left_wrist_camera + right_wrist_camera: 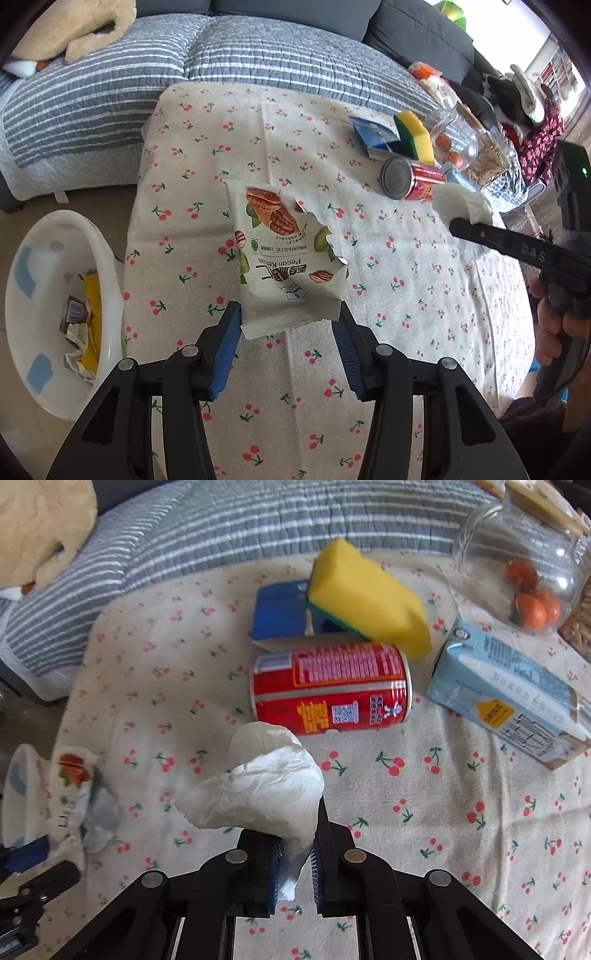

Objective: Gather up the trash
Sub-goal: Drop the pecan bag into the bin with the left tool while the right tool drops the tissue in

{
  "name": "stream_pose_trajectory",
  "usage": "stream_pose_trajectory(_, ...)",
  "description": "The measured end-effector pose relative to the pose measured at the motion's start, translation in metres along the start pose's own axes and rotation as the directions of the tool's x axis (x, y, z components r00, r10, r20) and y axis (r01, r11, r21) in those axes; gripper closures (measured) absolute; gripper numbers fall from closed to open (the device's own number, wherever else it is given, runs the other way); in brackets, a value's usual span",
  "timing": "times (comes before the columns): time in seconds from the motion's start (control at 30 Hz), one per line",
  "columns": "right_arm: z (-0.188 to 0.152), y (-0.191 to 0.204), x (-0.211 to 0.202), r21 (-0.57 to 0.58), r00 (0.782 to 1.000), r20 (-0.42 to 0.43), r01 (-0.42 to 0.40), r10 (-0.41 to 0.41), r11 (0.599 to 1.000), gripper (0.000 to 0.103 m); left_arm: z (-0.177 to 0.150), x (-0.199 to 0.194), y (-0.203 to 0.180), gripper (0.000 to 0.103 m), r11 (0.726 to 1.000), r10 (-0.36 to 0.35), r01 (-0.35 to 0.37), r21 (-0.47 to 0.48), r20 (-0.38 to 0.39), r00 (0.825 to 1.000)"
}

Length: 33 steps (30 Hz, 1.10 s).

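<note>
A torn white pecan snack wrapper (280, 251) stands between the blue pads of my left gripper (290, 314), which is shut on its lower edge over the cherry-print tablecloth (406, 295). In the right wrist view, my right gripper (297, 834) is shut on a crumpled white tissue (266, 790), held just above the cloth in front of the red can (328, 690). From the left wrist view, the right gripper (458, 225) comes in from the right with the tissue (461, 206). A white basin (107, 258) on the floor to the left holds wrappers and crumpled paper.
Behind the red can (413, 181) lie a yellow-green sponge (365, 594) on a blue box (280, 616), a light blue carton (509, 694) and a tipped glass jar (524, 565) with orange fruit. A striped grey sofa (147, 81) borders the table's far side.
</note>
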State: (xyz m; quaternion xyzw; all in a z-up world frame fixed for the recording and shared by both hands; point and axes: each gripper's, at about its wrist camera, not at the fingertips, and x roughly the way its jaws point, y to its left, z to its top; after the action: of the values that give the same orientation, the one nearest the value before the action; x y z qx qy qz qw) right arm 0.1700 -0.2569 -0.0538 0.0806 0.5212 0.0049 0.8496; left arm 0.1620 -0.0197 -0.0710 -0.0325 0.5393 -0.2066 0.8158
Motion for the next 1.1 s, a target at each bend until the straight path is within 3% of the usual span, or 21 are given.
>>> stream_pose_trajectory(0.27,-0.012,0.003,-0.032,-0.006,0.998,0.026,-0.062,0.062,0.998,0.092,-0.006,-0.025,0.012,0.05,1.0,0.003,-0.003,-0.01,0.047,0.999)
stream_pose_trajectory(0.6,-0.019,0.031,-0.042,-0.054,0.993,0.039,-0.108,0.11,0.993,0.092,-0.021,-0.062,0.062,0.05,0.995,0.043,-0.033,-0.096,0.102,0.994)
stream_pose_trajectory(1.1,-0.034,0.1,-0.029,-0.149,0.983,0.012,-0.177,0.181,0.973,0.092,-0.054,-0.087,0.146,0.05,0.965,0.182,-0.158,-0.212,0.103,0.978)
